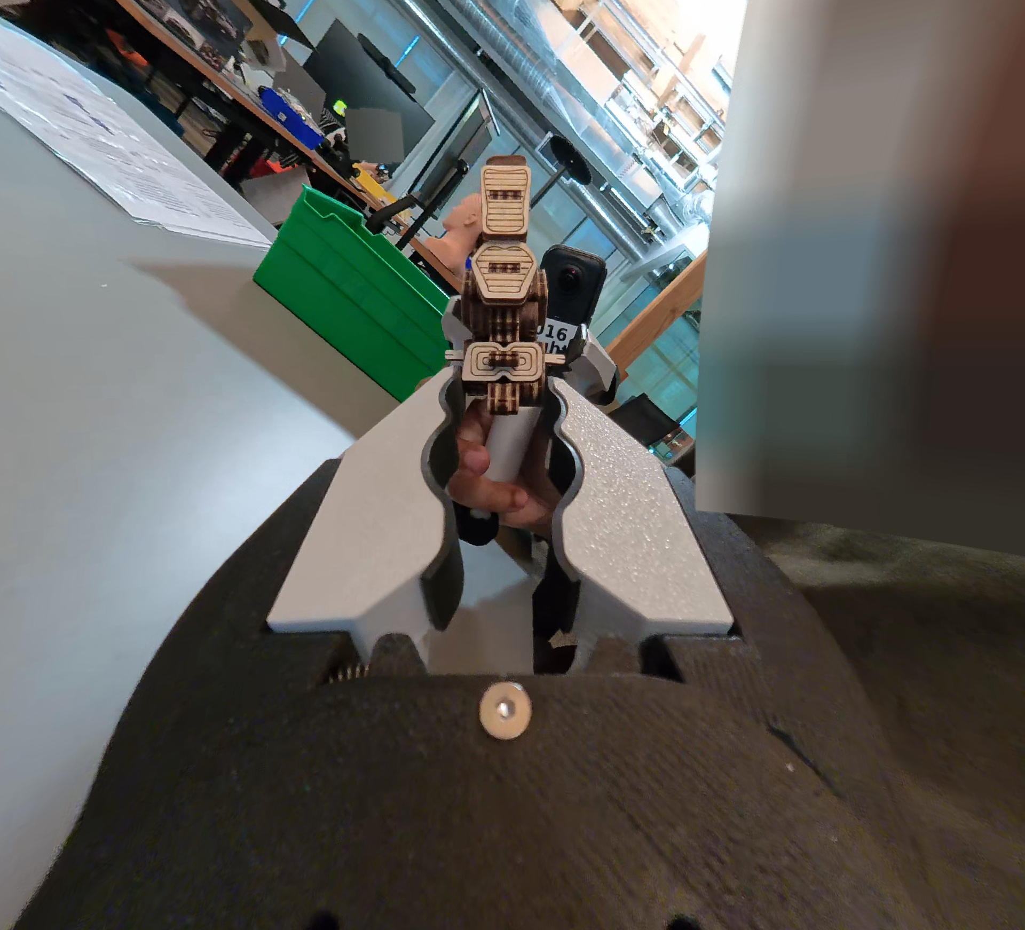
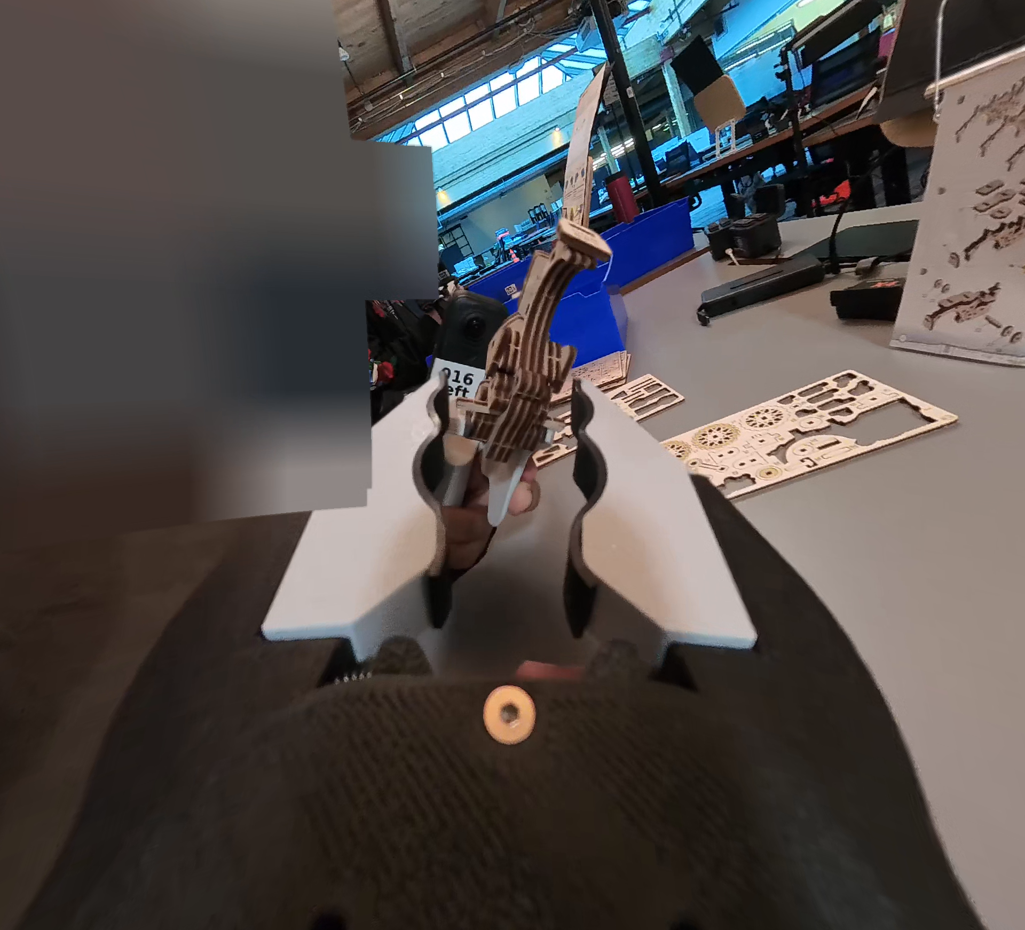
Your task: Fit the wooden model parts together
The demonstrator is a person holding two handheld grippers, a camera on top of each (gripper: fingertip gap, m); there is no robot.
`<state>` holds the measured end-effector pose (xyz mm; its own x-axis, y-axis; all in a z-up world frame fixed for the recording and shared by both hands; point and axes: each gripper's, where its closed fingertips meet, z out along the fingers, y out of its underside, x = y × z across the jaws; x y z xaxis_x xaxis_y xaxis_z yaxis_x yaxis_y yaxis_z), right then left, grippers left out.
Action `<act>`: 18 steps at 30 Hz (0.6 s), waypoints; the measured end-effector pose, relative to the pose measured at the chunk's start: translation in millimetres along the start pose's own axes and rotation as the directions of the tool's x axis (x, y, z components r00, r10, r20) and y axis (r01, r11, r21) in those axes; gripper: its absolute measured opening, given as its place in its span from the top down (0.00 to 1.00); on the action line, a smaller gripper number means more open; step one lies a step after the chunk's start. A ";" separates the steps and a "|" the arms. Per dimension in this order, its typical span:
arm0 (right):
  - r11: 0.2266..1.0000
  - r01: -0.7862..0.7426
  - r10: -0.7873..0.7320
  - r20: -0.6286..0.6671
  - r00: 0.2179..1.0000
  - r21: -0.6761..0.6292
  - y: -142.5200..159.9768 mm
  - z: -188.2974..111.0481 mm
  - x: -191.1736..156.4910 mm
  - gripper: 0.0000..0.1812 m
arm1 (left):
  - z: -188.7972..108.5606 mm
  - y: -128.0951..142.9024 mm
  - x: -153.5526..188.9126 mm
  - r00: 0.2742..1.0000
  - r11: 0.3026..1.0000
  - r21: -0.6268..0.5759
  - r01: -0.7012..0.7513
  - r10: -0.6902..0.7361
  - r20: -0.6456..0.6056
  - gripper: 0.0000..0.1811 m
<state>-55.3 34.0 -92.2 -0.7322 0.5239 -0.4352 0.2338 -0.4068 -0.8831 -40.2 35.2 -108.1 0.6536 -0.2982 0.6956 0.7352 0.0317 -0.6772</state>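
My left fingers (image 1: 503, 393) pinch the lower end of the wooden model (image 1: 503, 293), holding it upright in the air above the grey counter (image 1: 138, 404). My right fingers (image 2: 507, 407) sit on either side of the same model (image 2: 532, 348); I cannot tell whether they press it or stand slightly apart. A green bin (image 1: 344, 287) stands beyond on the left, and punched-out wooden sheets (image 2: 804, 432) lie flat on the counter (image 2: 832, 570) near a blue bin (image 2: 610, 287).

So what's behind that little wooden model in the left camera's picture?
Behind the wooden model sits the other gripper's black camera, partly covered, with a green bin leftward.
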 end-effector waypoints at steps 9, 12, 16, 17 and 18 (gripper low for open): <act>0.999 0.053 -0.053 0.005 0.999 0.006 -1.8 -0.2 -5.3 0.81 | 0.9 0.0 4.4 0.999 0.999 0.009 0.034 -0.034 -0.037 0.86; 0.999 0.047 -0.047 0.008 0.999 0.009 -2.0 -0.4 -5.7 0.82 | 1.3 0.5 4.7 0.999 0.999 0.008 0.034 -0.034 -0.038 0.86; 0.999 0.042 -0.043 0.009 0.999 0.015 -2.7 -0.5 -5.8 0.82 | 1.3 -0.1 5.1 0.999 0.999 0.012 0.036 -0.035 -0.042 0.86; 0.999 0.043 -0.043 0.008 0.999 0.016 -2.8 -0.4 -5.8 0.82 | 1.3 -0.3 5.2 0.998 0.999 0.014 0.038 -0.037 -0.043 0.86; 0.999 0.043 -0.044 0.007 0.999 0.017 -3.0 -0.5 -5.8 0.82 | 1.3 -0.4 5.3 0.998 0.999 0.015 0.040 -0.039 -0.045 0.86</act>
<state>-51.5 32.6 -87.1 -0.7459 0.5363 -0.3951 0.1907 -0.3964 -0.8980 -36.7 34.9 -103.8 0.6155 -0.3414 0.7104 0.7635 0.0344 -0.6449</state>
